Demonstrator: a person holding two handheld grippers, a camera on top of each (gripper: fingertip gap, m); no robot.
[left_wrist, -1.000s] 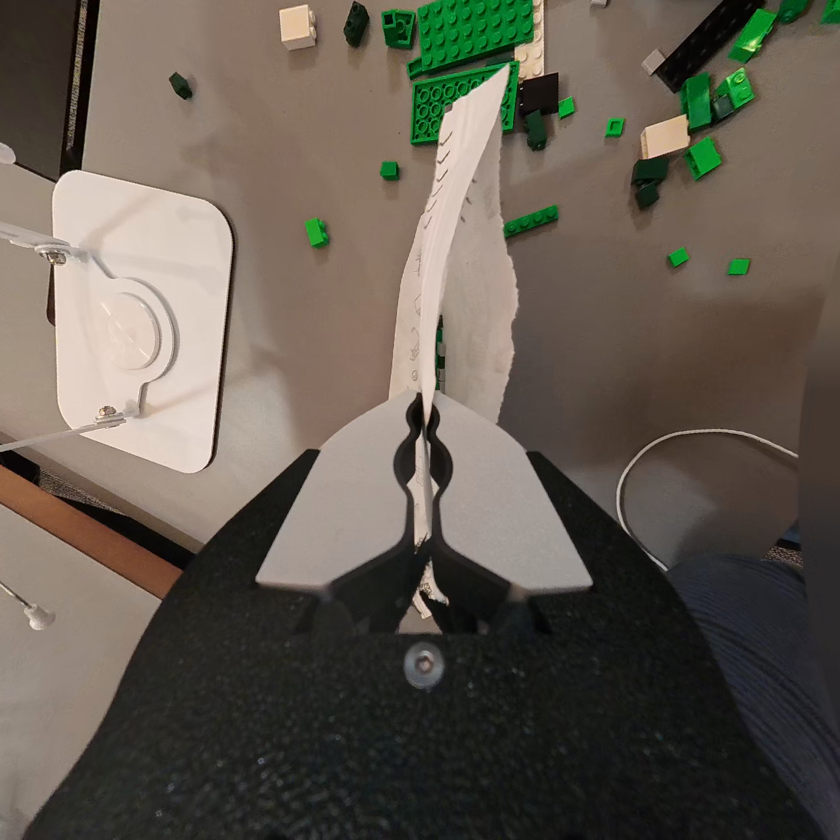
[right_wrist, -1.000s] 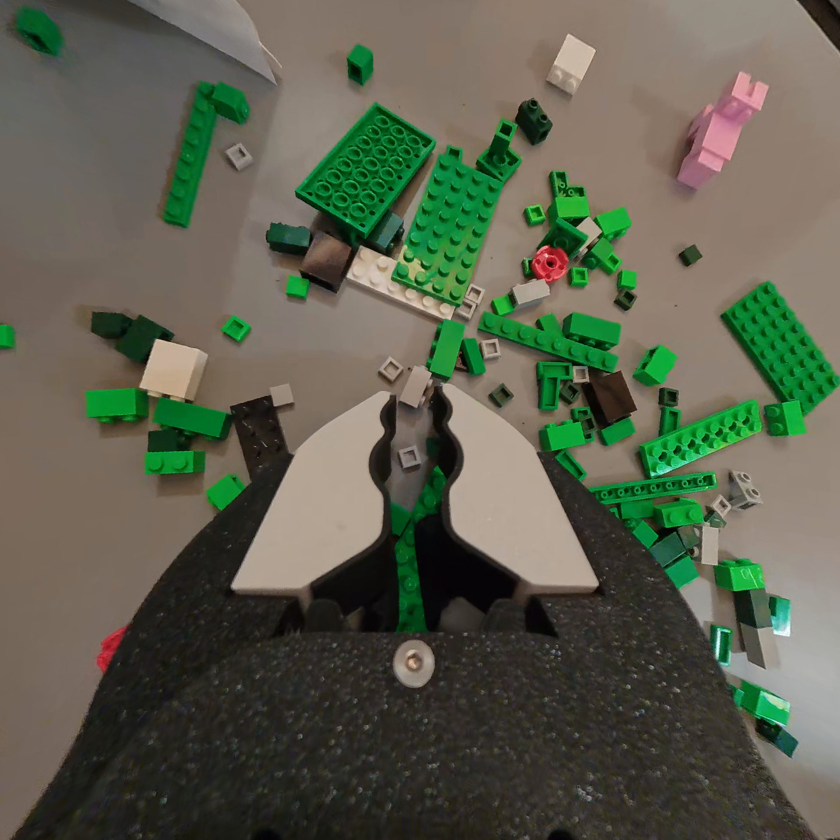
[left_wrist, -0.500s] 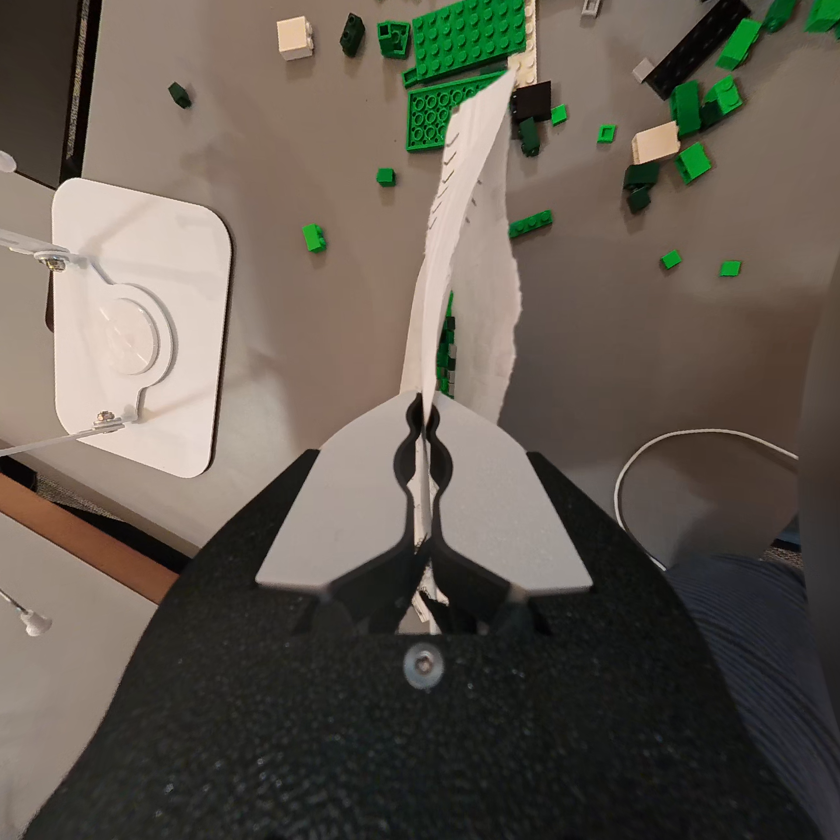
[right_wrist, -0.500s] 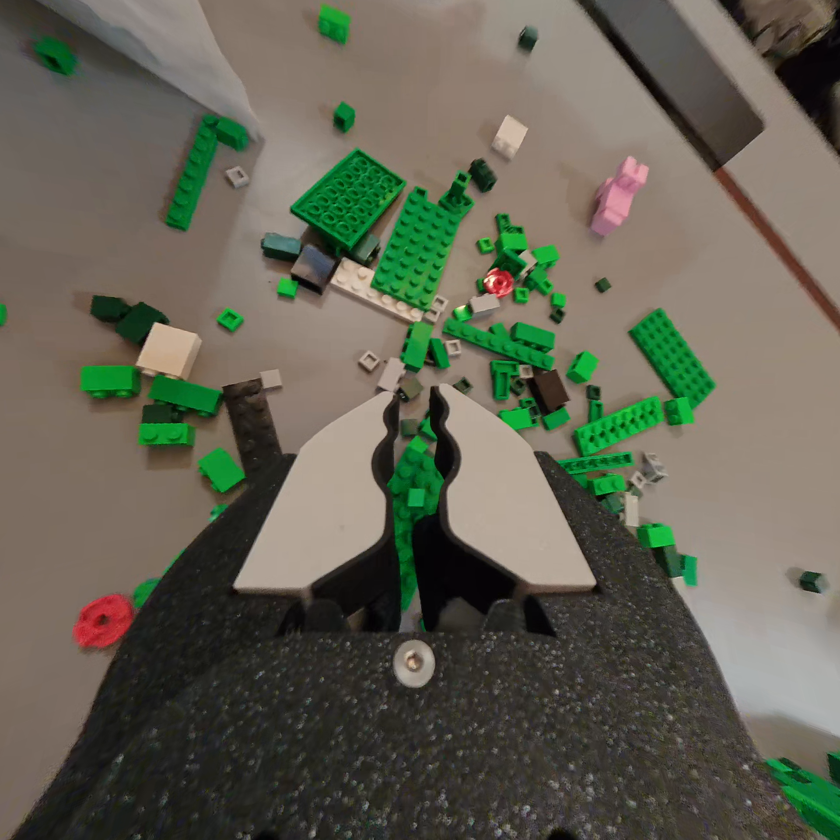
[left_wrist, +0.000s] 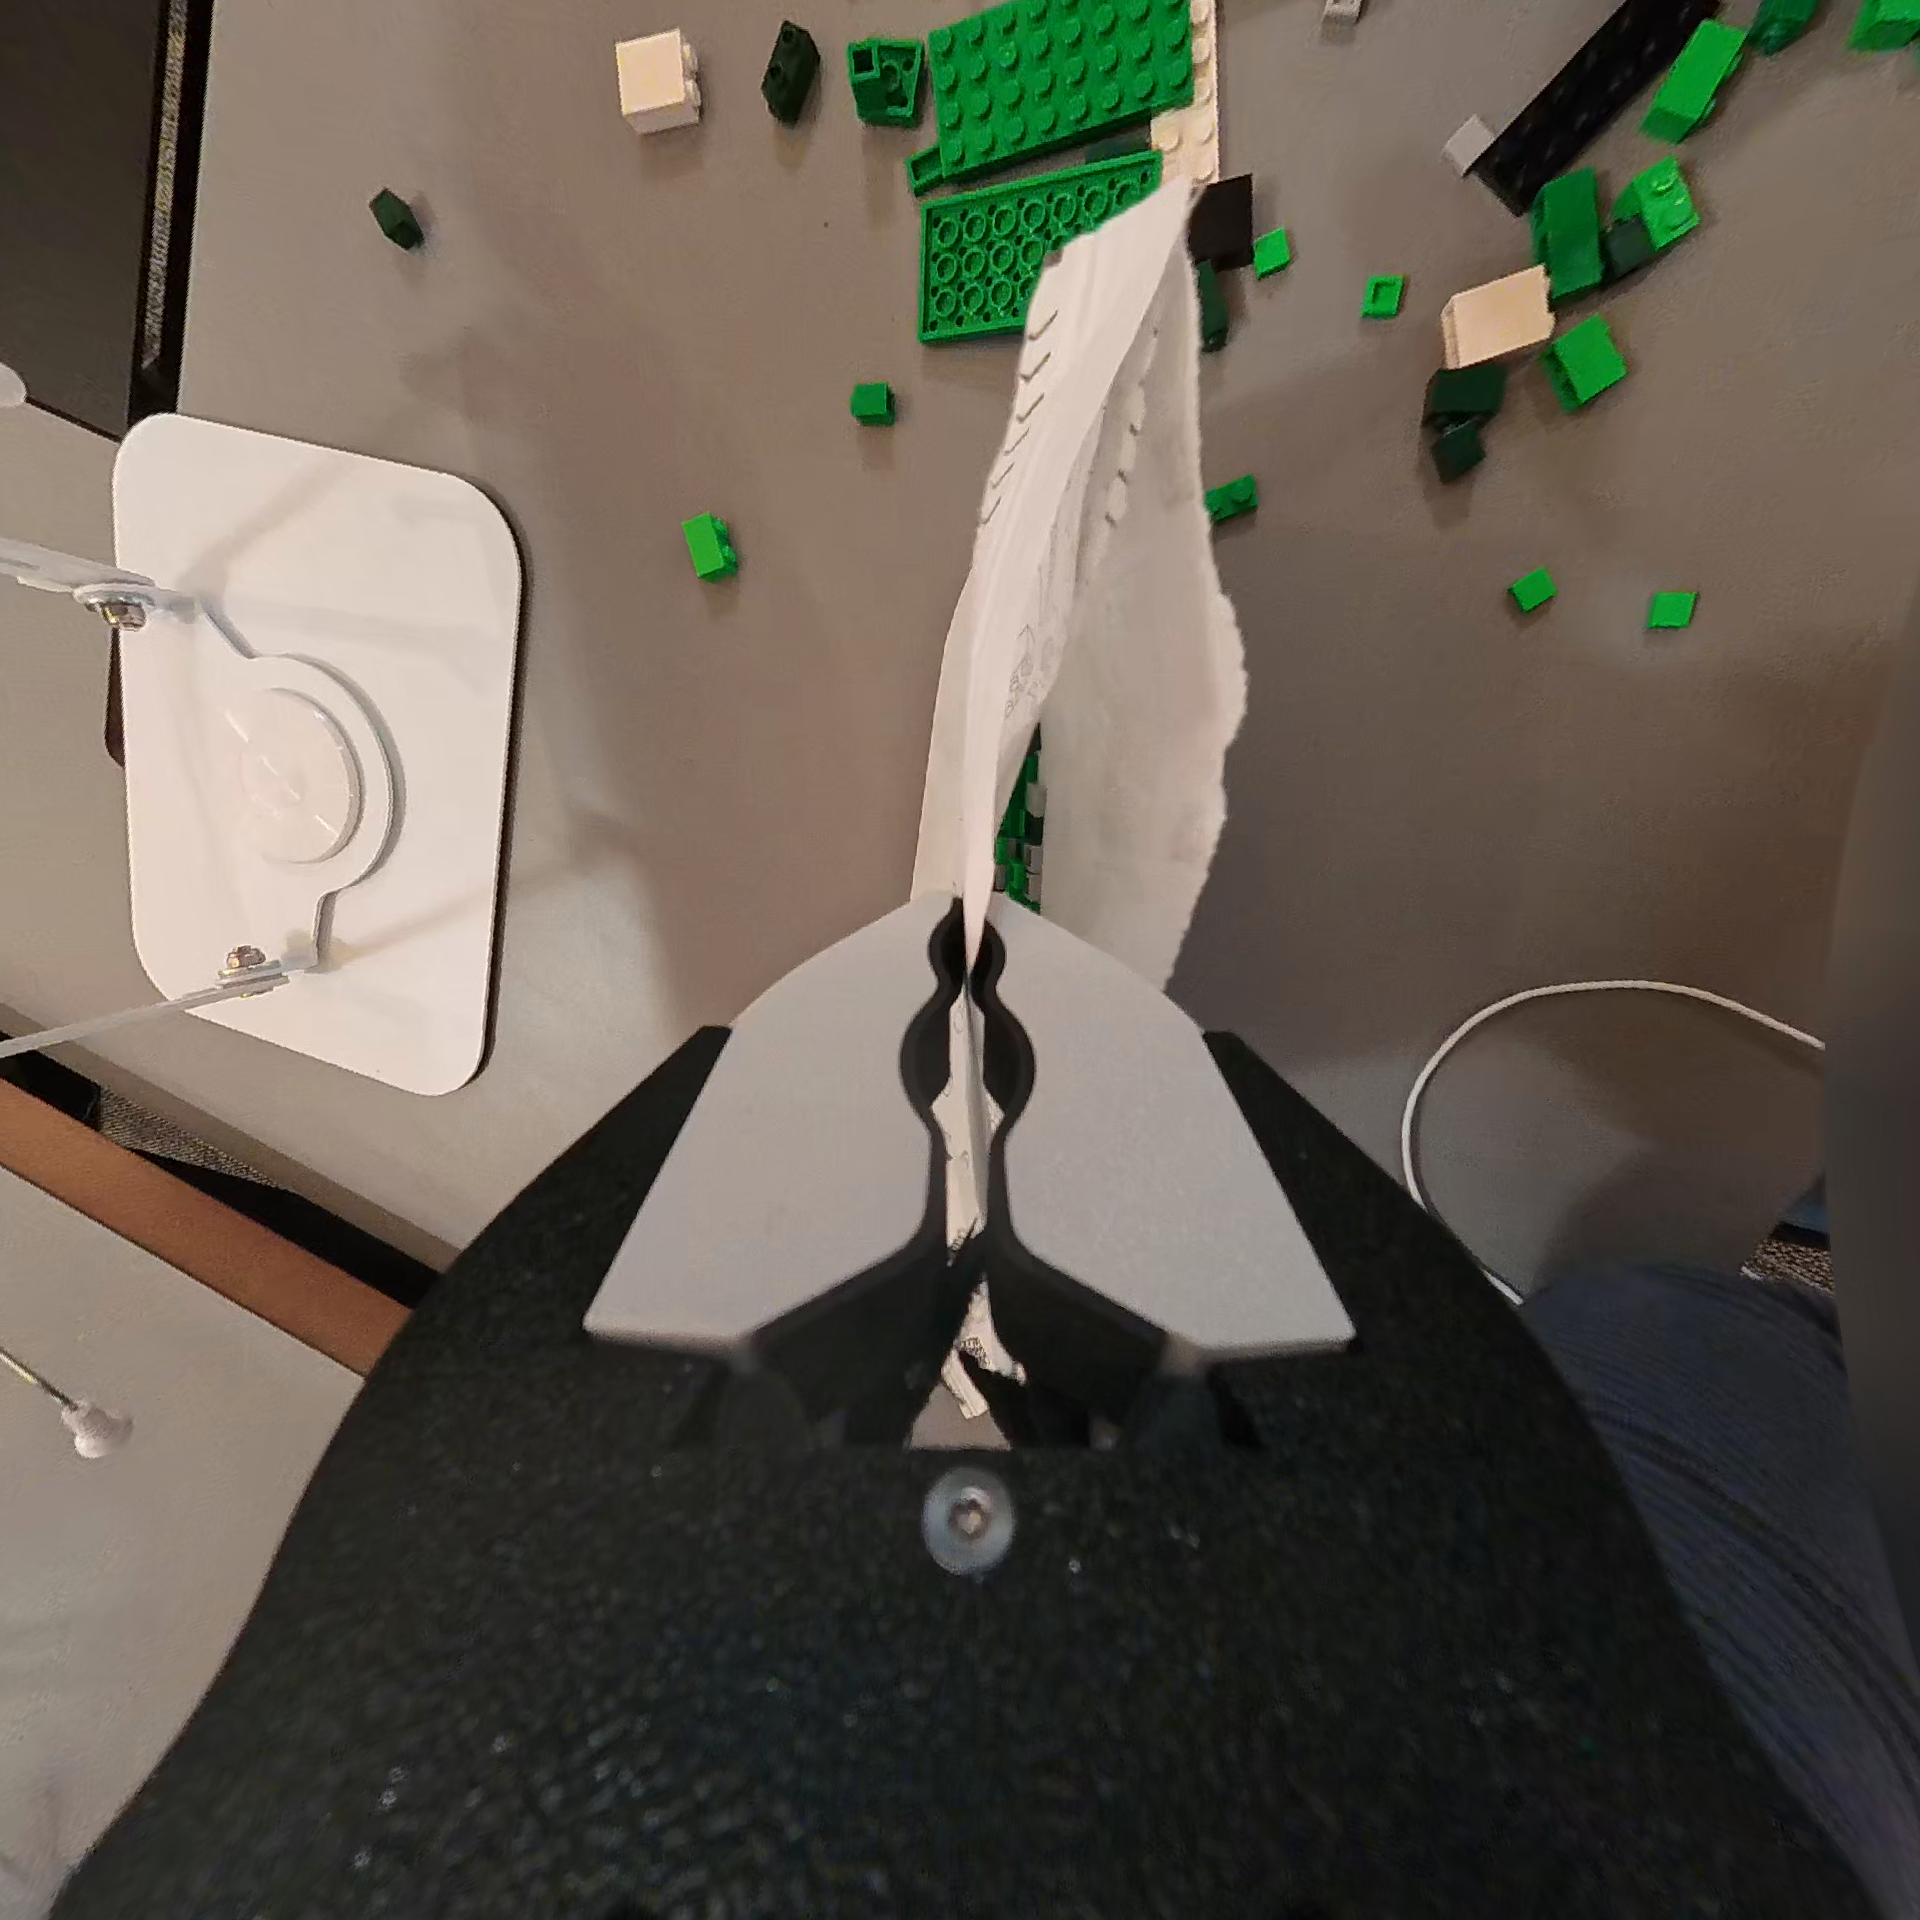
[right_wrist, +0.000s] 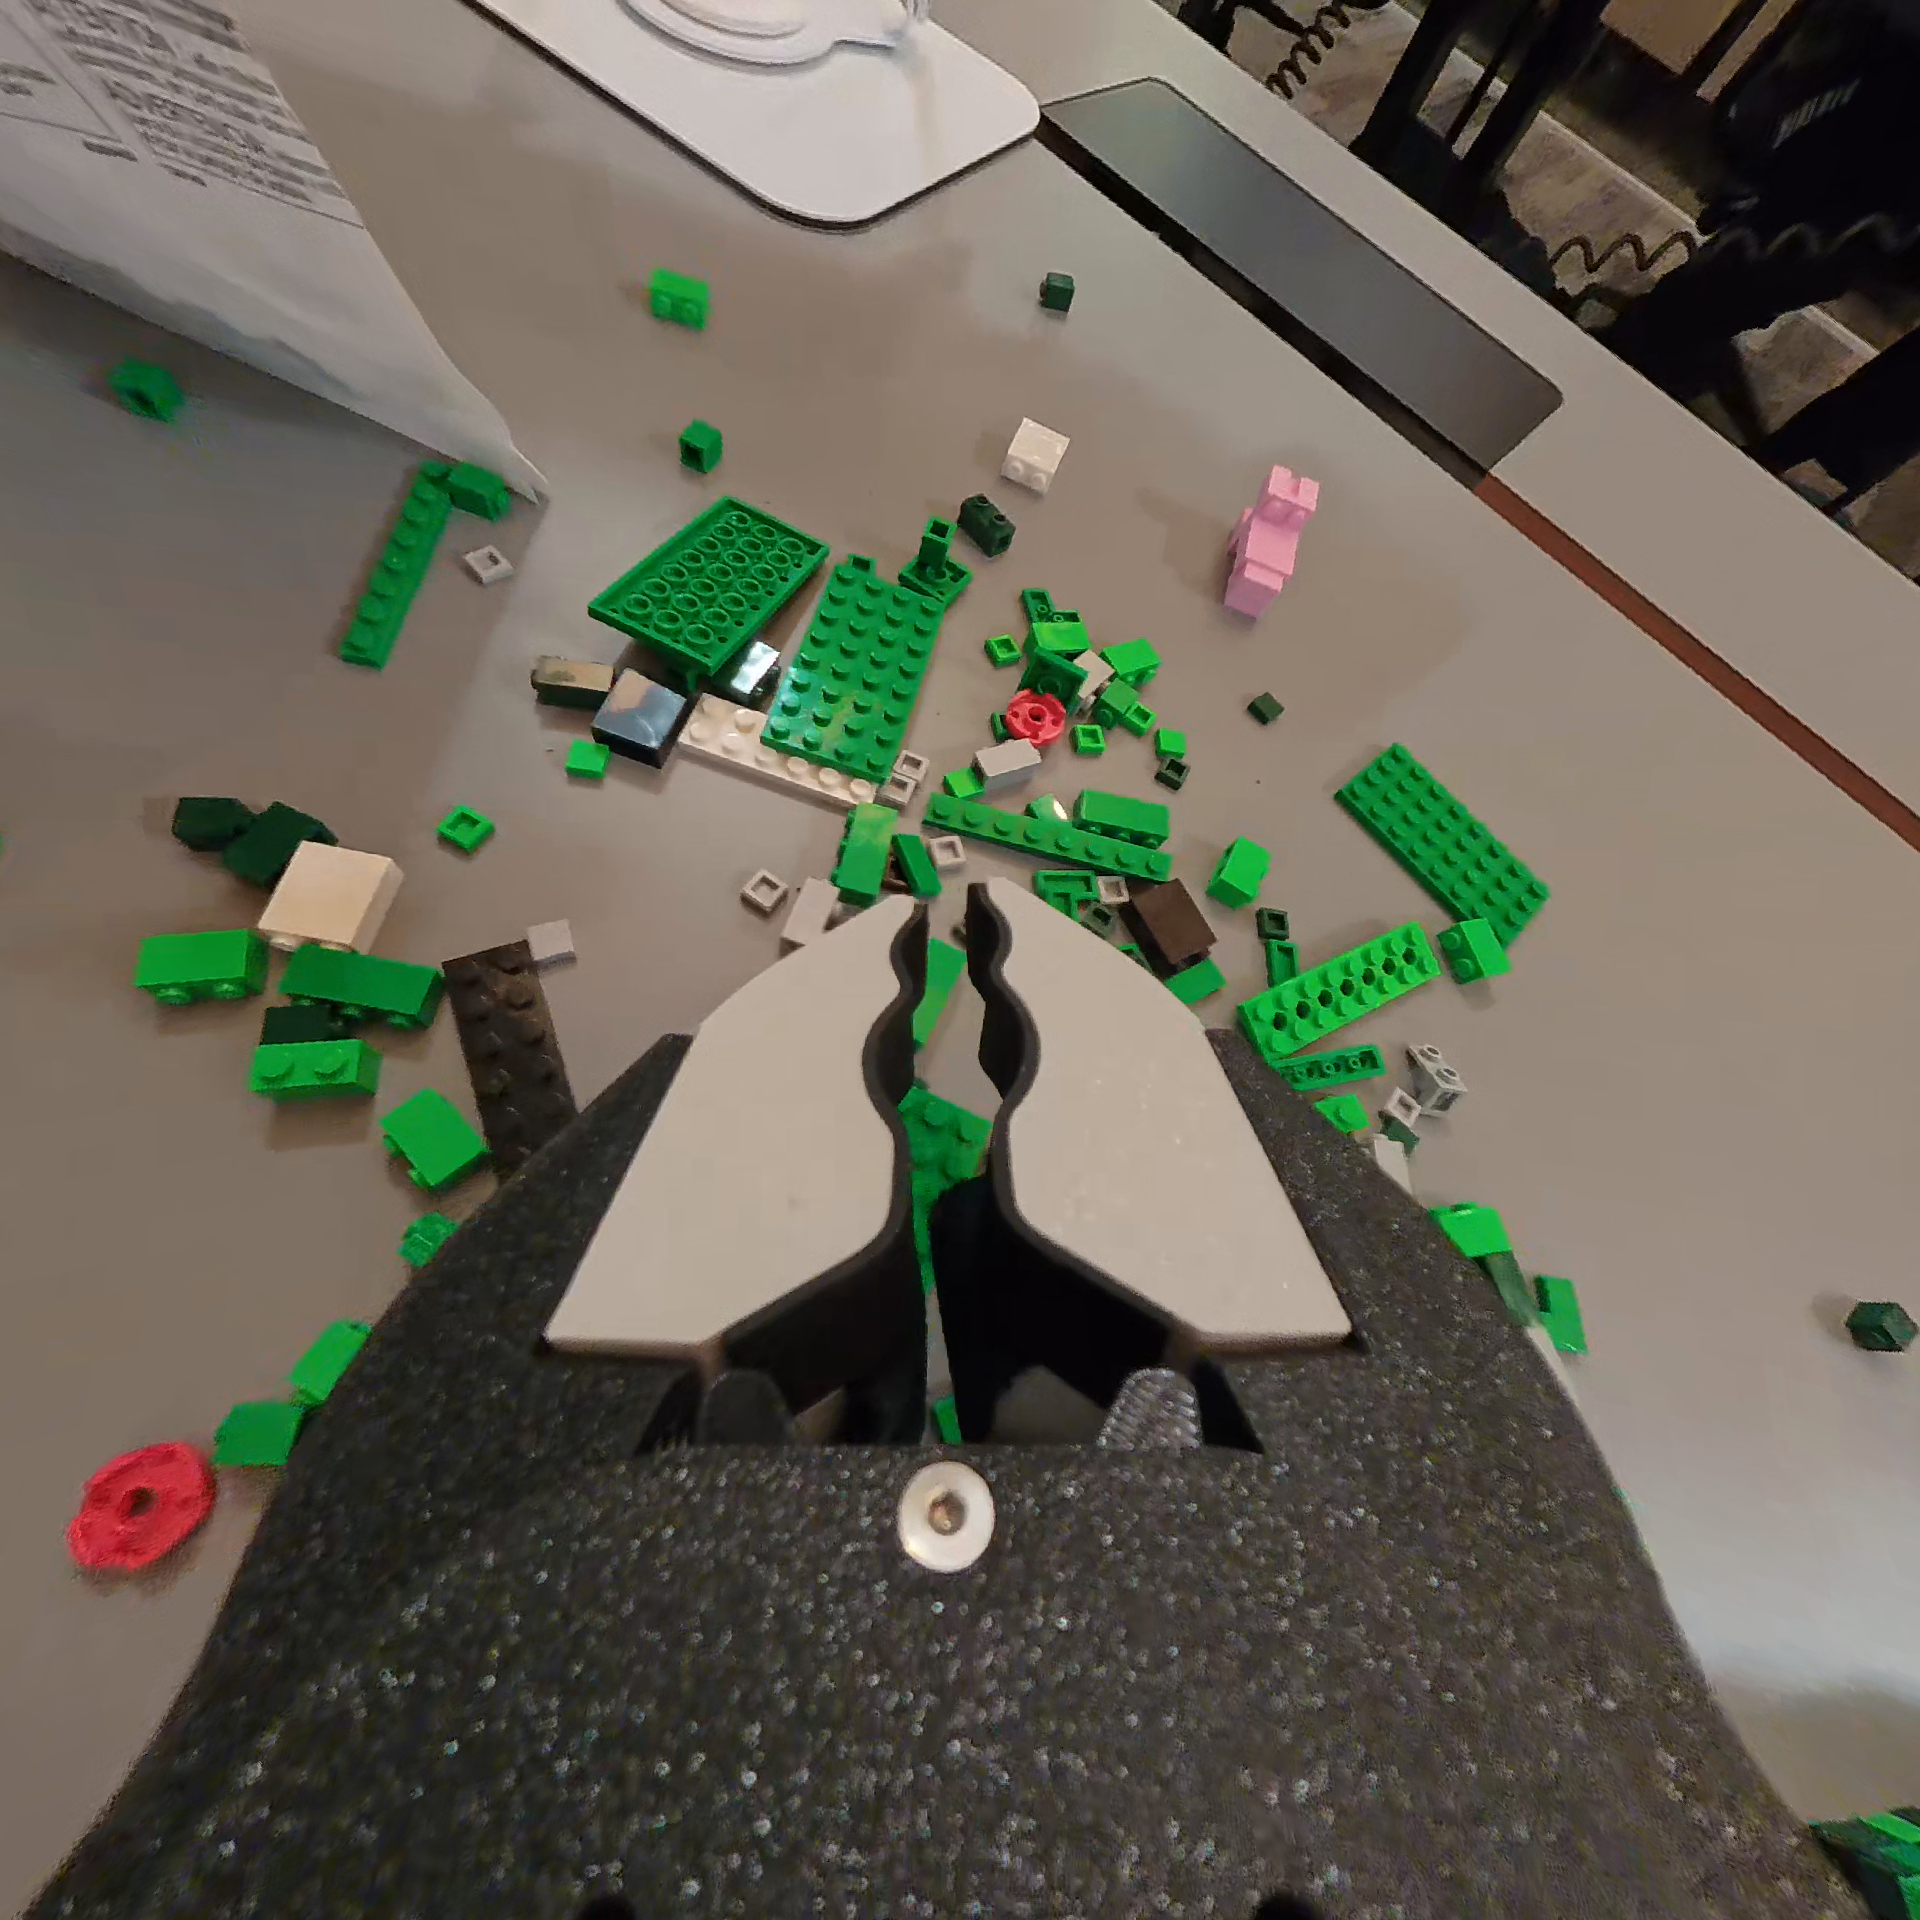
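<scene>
Paper fills the middle of the left wrist view: the left gripper (left_wrist: 971, 935) has its fingers (left_wrist: 831, 1122) pressed together on a white printed sheet (left_wrist: 1049, 582), which rises from the fingertips toward the upper centre of the frame, its far edge torn and ragged. Below it lies the grey worktop (left_wrist: 675, 312), with a white rounded base plate (left_wrist: 312, 748) at the left of the frame and a white cable (left_wrist: 1455, 1039) curving at the right. Green plates (left_wrist: 1049, 73) and small loose bricks sit along the top edge.

In the right wrist view the right gripper (right_wrist: 945, 914) hangs above a scatter of bricks, its fingers (right_wrist: 1122, 1143) drawn near each other with a narrow gap at the tips. A green brick piece (right_wrist: 940, 1132) shows in that gap; whether the fingers grip it or it lies beneath them cannot be told. Just beyond the tips lie a studded green plate (right_wrist: 862, 675), an upturned green plate (right_wrist: 707, 592) and a white plate (right_wrist: 769, 758). A pink figure (right_wrist: 1268, 540) stands in the upper right, a red round piece (right_wrist: 140, 1501) lies at the lower left, and the sheet's corner (right_wrist: 260, 260) reaches in from the upper left.
</scene>
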